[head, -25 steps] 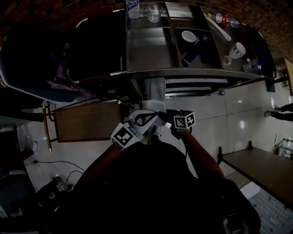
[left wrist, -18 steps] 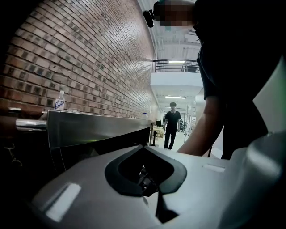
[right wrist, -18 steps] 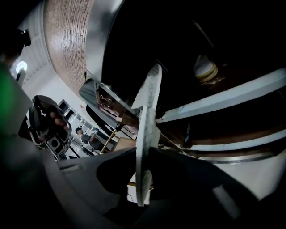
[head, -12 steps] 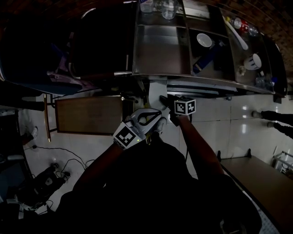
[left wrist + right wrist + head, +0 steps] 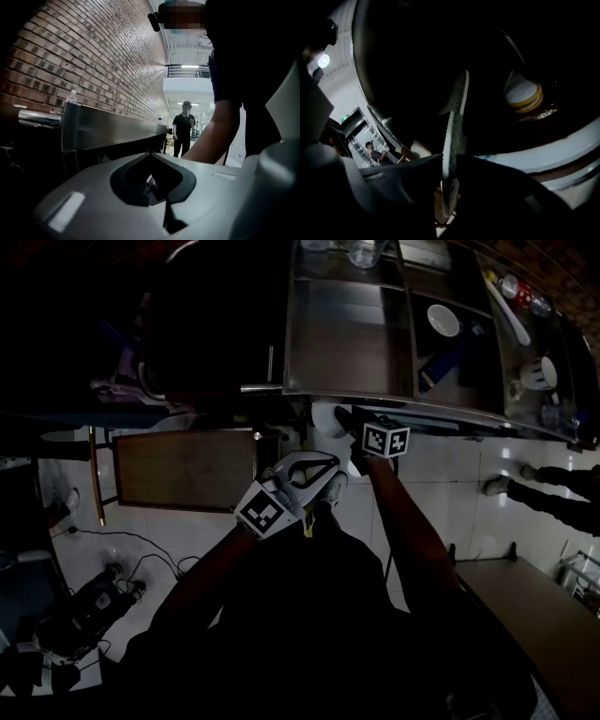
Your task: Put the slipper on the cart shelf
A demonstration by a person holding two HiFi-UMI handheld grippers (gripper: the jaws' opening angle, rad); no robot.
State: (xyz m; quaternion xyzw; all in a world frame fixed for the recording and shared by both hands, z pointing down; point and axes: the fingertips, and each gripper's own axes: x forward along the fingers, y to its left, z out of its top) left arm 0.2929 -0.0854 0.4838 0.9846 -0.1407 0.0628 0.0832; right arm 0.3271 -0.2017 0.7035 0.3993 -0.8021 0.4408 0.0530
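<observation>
The slipper (image 5: 457, 117) is grasped by the fingers of the right gripper (image 5: 449, 164). They are clamped on its sole near one end, so the slipper is seen edge-on and most of its length stands out unsupported. In the head view it is held at the front edge of the cart (image 5: 347, 343), just under the top rail. It is not yet laid on a shelf. The fingers of the left gripper (image 5: 151, 155) are clenched on nothing, and that gripper is held just beside the right one, short of the cart.

Several things could be expected to go wrong:
- With so little of the sole gripped, the slipper could pivot or slide out if its free end is knocked against the rail or a shelf edge on the way in.
- The shelf space is very dark, so its depth could be misjudged and the slipper let go too near the lip, where it could fall to the floor.
- A pale thing (image 5: 522, 93) with a tan rim, possibly a second slipper, already lies inside and could be pushed aside.
- The right arm could be crowded by the left gripper, which is kept so close.

Two grippers are counted and one slipper for certain, or two if the pale thing is one. One cart is seen, with one bowl (image 5: 443, 320) and one cup (image 5: 542, 373) made out on its top. One distant person (image 5: 183, 126) is seen in the left gripper view and one (image 5: 374, 152) in the right. Whether they are the same person cannot be told.
</observation>
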